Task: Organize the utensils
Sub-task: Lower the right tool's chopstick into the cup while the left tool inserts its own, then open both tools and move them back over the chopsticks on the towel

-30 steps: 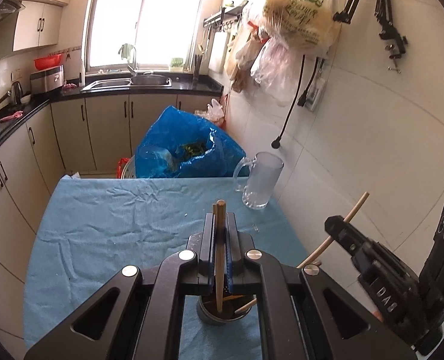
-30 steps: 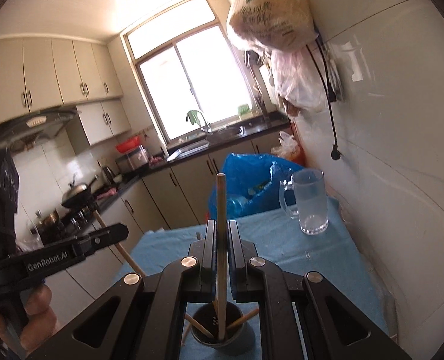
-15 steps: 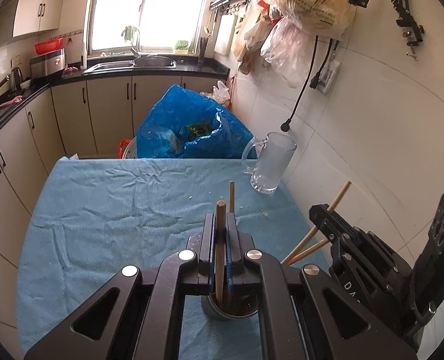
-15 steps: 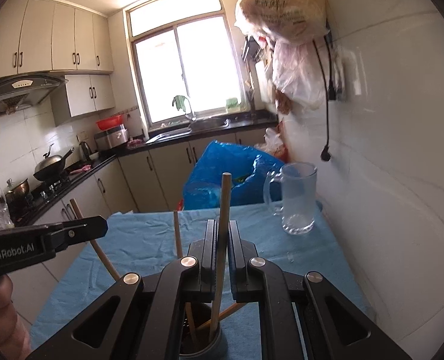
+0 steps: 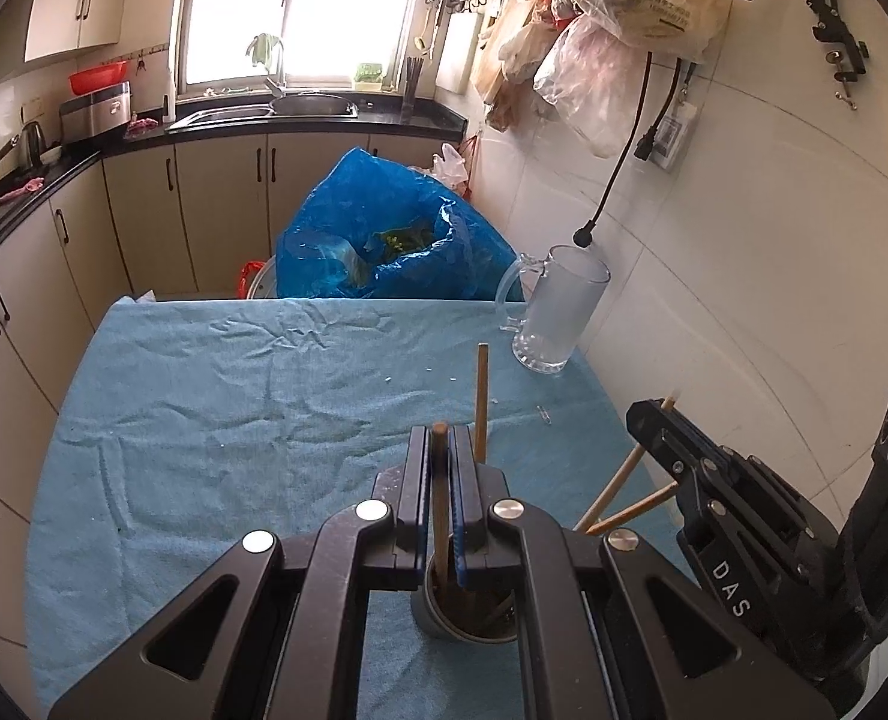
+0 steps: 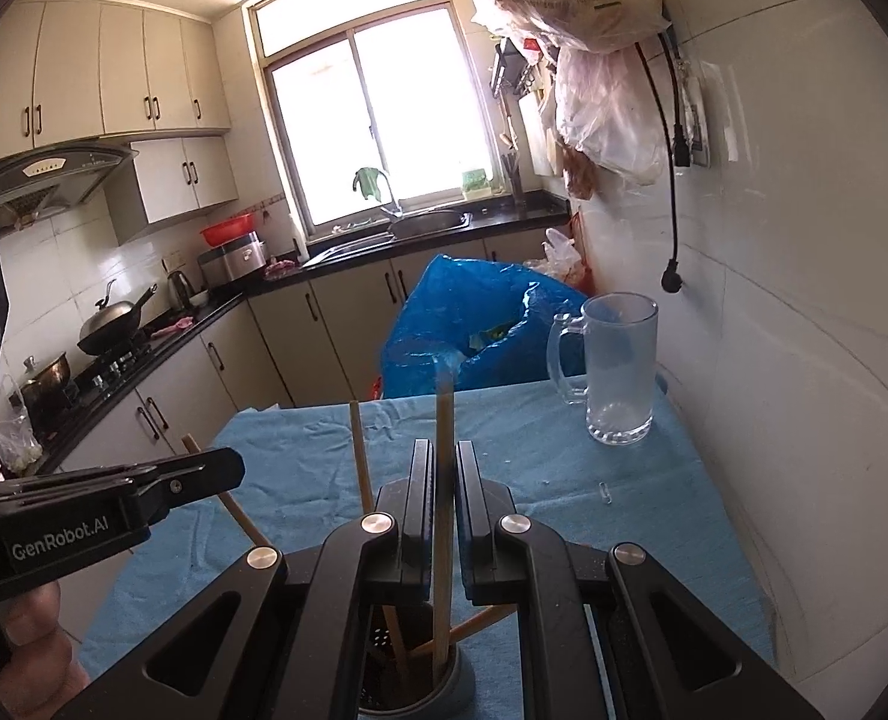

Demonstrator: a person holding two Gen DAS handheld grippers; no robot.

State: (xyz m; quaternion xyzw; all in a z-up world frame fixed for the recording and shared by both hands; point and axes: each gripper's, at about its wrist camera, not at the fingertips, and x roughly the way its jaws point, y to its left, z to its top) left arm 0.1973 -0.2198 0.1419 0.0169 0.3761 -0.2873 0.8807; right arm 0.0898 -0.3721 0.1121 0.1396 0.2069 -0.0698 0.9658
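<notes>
A dark round utensil holder stands on the blue cloth at the near edge, also in the right wrist view, with several wooden chopsticks in it. My left gripper is shut on a chopstick whose lower end is in the holder. My right gripper has its jaws slightly apart around another chopstick that stands in the holder and looks blurred. The right gripper also shows in the left wrist view, and the left gripper in the right wrist view.
A clear glass mug stands at the far right of the blue-clothed table, close to the white tiled wall. A blue plastic bag sits beyond the far edge. Kitchen cabinets and a stove line the left side.
Both grippers have lowered their chopsticks into the holder. The right jaws have parted a little and its chopstick now looks blurred. A third chopstick now stands upright beside the left gripper's fingers.
</notes>
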